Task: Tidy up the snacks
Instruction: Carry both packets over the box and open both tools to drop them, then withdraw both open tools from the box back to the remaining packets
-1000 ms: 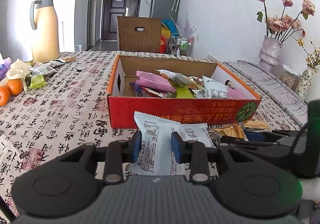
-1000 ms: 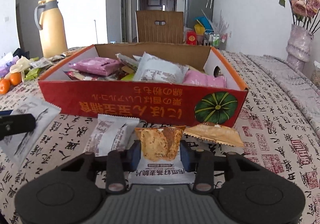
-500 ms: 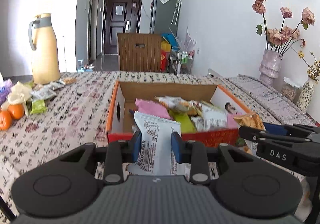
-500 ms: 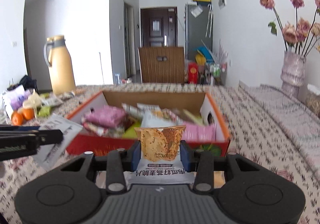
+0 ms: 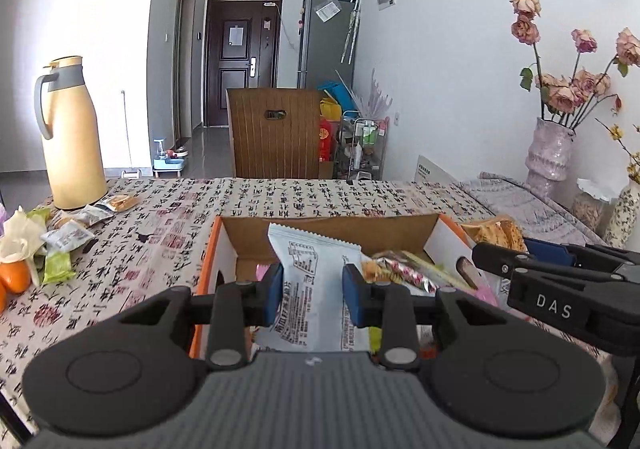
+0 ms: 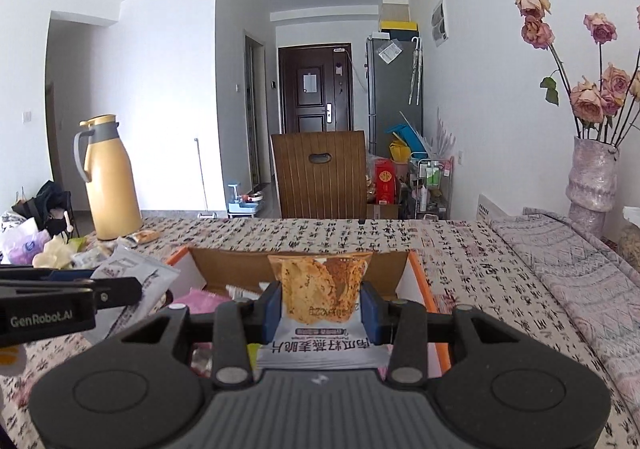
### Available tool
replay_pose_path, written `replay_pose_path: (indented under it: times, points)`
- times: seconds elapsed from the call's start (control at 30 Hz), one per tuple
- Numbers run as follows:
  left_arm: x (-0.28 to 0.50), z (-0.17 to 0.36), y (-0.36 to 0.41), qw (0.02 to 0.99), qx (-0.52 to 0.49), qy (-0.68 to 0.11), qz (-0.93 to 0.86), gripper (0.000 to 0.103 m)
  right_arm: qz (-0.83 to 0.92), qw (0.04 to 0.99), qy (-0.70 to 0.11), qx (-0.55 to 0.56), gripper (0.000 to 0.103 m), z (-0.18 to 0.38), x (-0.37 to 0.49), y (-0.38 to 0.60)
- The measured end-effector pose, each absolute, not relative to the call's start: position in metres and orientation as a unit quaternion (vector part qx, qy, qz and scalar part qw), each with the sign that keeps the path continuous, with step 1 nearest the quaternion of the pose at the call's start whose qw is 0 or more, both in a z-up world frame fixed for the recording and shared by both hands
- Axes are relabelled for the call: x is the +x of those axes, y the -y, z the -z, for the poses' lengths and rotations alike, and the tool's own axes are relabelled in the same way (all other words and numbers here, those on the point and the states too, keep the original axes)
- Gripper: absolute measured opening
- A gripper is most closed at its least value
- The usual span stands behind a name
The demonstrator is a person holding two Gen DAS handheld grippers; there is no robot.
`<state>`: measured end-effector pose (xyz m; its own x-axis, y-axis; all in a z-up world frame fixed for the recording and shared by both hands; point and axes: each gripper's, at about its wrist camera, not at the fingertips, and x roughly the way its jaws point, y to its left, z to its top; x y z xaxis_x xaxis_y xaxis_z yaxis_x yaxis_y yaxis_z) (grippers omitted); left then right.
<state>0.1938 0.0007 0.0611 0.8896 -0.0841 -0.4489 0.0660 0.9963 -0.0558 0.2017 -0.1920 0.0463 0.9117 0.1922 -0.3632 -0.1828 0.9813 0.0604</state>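
My left gripper [image 5: 313, 295] is shut on a white snack packet [image 5: 316, 285] with small print, held up over the near-left part of the orange cardboard box [image 5: 208, 261]. My right gripper [image 6: 321, 307] is shut on a clear packet of brown oat crisps [image 6: 320, 285], raised above the same box [image 6: 424, 281]. Several snack packets [image 5: 404, 269] lie inside the box. In the left wrist view the right gripper's fingers [image 5: 552, 261] reach in from the right with the crisp packet [image 5: 498, 233]. The right wrist view shows the left gripper's fingers [image 6: 80, 291] and its white packet [image 6: 136, 273] at the left.
A yellow thermos jug [image 5: 70, 133] stands at the table's far left, with loose snack packets [image 5: 72, 235] and oranges [image 5: 14, 275] near it. Vases of dried roses [image 5: 550, 153] stand at the right. A wooden chair [image 5: 276, 131] is behind the patterned tablecloth [image 5: 132, 261].
Both grippers rose from the tablecloth in front of the box, carrying their packets, and now hang over the box. The view tilted up toward the room.
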Motion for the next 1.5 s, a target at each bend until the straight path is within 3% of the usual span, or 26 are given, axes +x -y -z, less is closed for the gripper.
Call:
replay_pose_path:
  times: [0.7,0.8,0.87,0.9,0.93,0.97,1.0,1.03,1.1,1.17,1.5]
  points:
    - [0.263,-0.026,0.008,0.964,-0.032,-0.263,0.032,0.033,-0.1,0.97,-0.217,0.054,0.04,-0.005,0.27,0.204]
    - [0.264,-0.023,0.006,0.962,-0.036,-0.268,0.028,0.035,-0.101,0.967,-0.23,0.048,0.045,0.0,0.273,0.2]
    - [0.265,-0.021,0.004,0.962,-0.036,-0.269,0.025,0.042,-0.097,0.967,-0.231,0.047,0.046,0.002,0.272,0.2]
    - [0.264,-0.021,0.004,0.962,-0.037,-0.269,0.022,0.051,-0.096,0.967,-0.232,0.048,0.05,0.002,0.272,0.2]
    - [0.263,-0.021,0.003,0.963,-0.037,-0.267,0.02,0.057,-0.094,0.967,-0.232,0.049,0.057,0.002,0.271,0.201]
    - [0.262,-0.021,0.003,0.964,-0.036,-0.263,0.016,0.071,-0.092,0.967,-0.231,0.049,0.062,0.002,0.271,0.201]
    - [0.261,-0.022,0.002,0.965,-0.036,-0.258,0.01,0.084,-0.09,0.968,-0.23,0.049,0.076,0.001,0.27,0.202]
    - [0.259,-0.023,0.002,0.966,-0.037,-0.254,0.005,0.089,-0.086,0.969,-0.226,0.048,0.087,0.001,0.269,0.202]
    - [0.258,-0.024,-0.001,0.968,-0.041,-0.247,-0.009,0.103,-0.081,0.971,-0.222,0.046,0.098,0.0,0.267,0.203]
    - [0.258,-0.025,-0.004,0.967,-0.048,-0.248,-0.019,0.103,-0.075,0.971,-0.221,0.049,0.103,0.001,0.267,0.205]
    - [0.25,-0.037,-0.006,0.969,-0.048,-0.242,-0.033,0.103,-0.065,0.975,-0.203,0.057,0.103,-0.012,0.258,0.213]
